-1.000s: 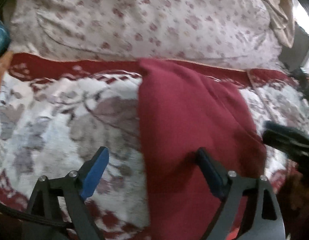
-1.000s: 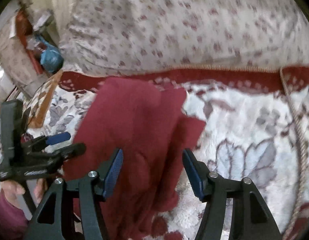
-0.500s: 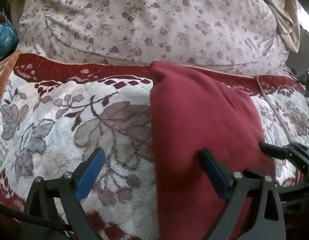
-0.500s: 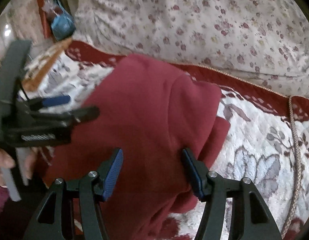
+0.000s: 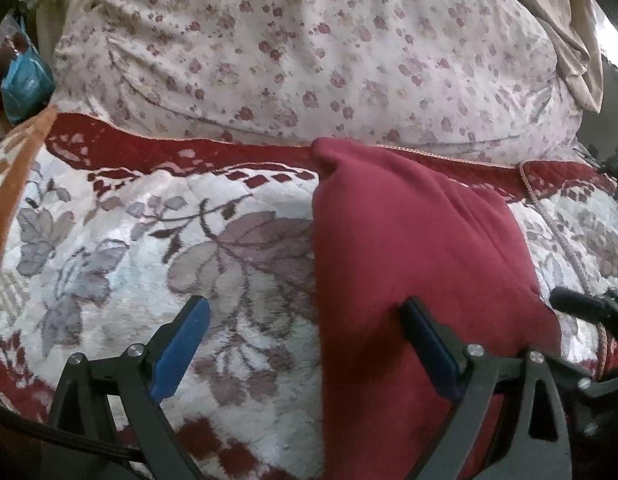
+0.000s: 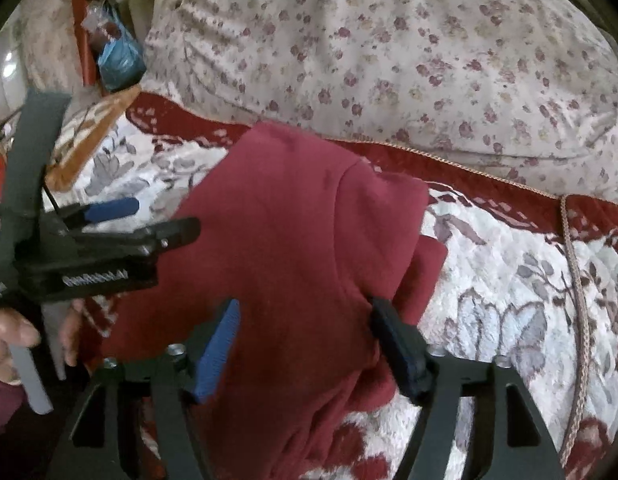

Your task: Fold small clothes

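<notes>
Dark red fleece, folded into a thick oblong, is the small garment (image 5: pixel 409 248) lying on the cream and red floral blanket (image 5: pixel 157 240); its far corner reaches the blanket's red border, just below the pale rose-print quilt (image 5: pixel 309 52) that rises behind. In the right wrist view the same garment (image 6: pixel 293 232) shows a second layer sticking out from under its right edge, toward the braided cord (image 6: pixel 577 280) that runs down the blanket.

The left gripper (image 5: pixel 305 344) is spread wide and holds nothing: its blue-padded left finger stands over the bare blanket beside the garment's left edge, and its right finger stands over the garment's near part. Whether that finger touches the cloth cannot be told. The right gripper (image 6: pixel 309 344) is also spread wide with nothing clamped, both fingers over the garment's near end, the right one at its right edge.

From the right wrist view the left gripper (image 6: pixel 121 220) is seen at the garment's left side, held by a hand (image 6: pixel 13 340). A blue plastic bag (image 6: pixel 121 60) lies beyond the blanket's far left corner.
</notes>
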`<state>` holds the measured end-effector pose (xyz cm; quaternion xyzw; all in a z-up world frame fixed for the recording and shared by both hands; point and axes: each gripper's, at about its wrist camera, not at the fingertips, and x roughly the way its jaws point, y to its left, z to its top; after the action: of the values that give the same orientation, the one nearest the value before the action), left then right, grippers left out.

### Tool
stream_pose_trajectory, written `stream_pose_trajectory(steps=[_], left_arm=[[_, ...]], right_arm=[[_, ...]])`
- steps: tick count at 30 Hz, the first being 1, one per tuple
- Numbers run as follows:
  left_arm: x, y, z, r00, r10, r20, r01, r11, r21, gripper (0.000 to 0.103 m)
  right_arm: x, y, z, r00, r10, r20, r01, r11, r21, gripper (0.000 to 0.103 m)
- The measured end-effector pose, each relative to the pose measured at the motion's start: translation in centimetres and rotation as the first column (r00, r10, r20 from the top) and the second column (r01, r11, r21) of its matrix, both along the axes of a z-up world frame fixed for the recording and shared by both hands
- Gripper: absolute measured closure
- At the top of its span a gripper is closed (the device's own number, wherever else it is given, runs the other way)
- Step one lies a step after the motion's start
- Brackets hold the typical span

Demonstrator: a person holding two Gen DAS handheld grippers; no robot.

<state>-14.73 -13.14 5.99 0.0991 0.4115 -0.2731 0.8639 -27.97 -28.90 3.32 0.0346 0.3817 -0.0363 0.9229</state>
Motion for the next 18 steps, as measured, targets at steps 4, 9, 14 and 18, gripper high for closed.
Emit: stream_pose_trajectory(steps=[4,9,14,18], left_arm=[[-0.6,0.9,1.0,0.999,0.033,0.034,-0.034,0.999,0.011,0.007],[-1.6,2.5,1.9,0.994,0.082,0.073,-0.082,0.997,-0.009,0.007],[-2.0,3.6,1.9,0.988,0.125,0.087,-0.124,0.992,-0.017,0.007],[-2.0,4.1,2.1,0.983,0.136,0.12,-0.136,0.991,-0.013,0.007]], right_arm=[[-1.1,-0.6,1.0,0.999,-0.042,0.028,0.041,0.999,0.03,0.024],[-2.1,-0.8,1.6,0.995,-0.08,0.065,0.075,0.995,0.07,0.015],[-2.1,-0.7,1.8,0.989,-0.13,0.073,0.121,0.985,0.124,0.009],[-2.1,-0.3,1.6,0.984,-0.166,0.066,0.16,0.983,0.093,0.009]])
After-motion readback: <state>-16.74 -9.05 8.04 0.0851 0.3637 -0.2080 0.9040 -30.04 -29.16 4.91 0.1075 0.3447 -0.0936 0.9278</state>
